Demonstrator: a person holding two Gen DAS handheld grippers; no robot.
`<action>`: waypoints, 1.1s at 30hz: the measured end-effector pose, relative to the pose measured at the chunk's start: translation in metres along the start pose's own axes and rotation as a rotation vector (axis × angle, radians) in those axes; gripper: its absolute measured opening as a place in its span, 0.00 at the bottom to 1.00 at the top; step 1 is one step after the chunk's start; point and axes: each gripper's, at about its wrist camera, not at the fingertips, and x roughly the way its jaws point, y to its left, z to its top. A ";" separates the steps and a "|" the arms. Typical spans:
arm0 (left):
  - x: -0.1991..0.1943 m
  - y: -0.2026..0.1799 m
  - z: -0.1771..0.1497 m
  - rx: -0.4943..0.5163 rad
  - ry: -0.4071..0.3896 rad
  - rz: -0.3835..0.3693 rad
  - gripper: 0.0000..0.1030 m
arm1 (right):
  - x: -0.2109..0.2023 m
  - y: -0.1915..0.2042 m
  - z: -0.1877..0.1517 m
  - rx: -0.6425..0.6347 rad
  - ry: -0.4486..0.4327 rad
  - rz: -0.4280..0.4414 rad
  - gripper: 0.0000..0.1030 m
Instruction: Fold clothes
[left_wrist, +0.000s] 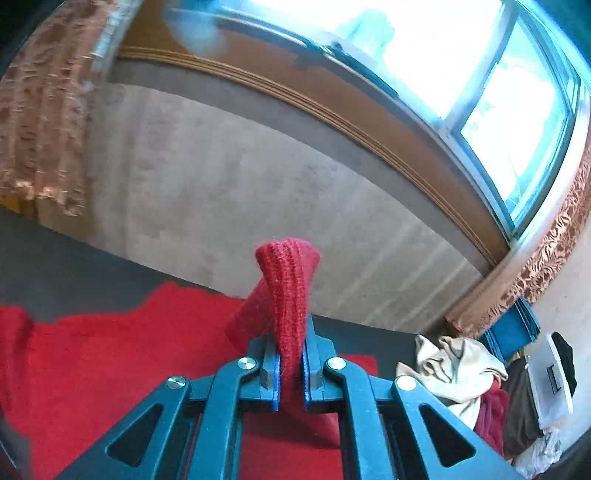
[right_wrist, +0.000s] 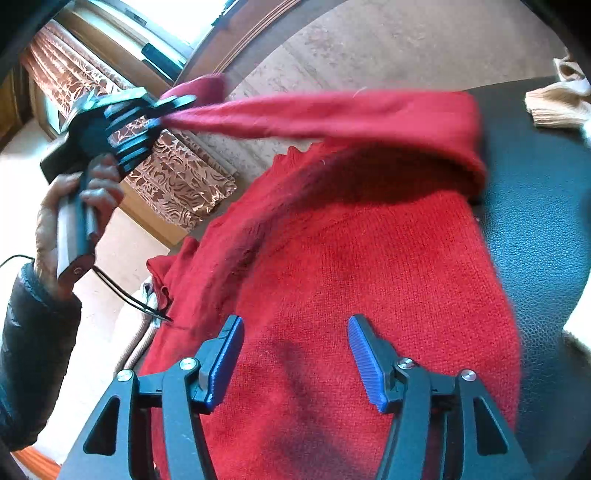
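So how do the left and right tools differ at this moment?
The left tool is shut on the red sweater's sleeve; the right tool is open and holds nothing. The left is raised, pulling the sleeve taut; the right hangs low over the sweater's body. Both have blue pads.

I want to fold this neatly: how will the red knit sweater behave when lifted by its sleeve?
Probably floppy: the sleeve clamped in the left gripper sags toward the red sweater. Likely stretchy and grippy, given its fuzzy knit. The body will probably drag across the dark surface.
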 end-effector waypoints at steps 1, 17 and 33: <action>-0.006 0.010 -0.004 -0.005 -0.008 0.015 0.06 | 0.000 0.000 0.000 -0.001 0.001 -0.002 0.58; 0.011 0.145 -0.116 -0.216 0.177 0.089 0.15 | -0.010 0.001 0.021 0.020 -0.036 -0.100 0.59; -0.007 0.185 -0.142 -0.347 0.144 0.033 0.25 | 0.070 0.013 0.150 -0.332 0.001 -0.555 0.58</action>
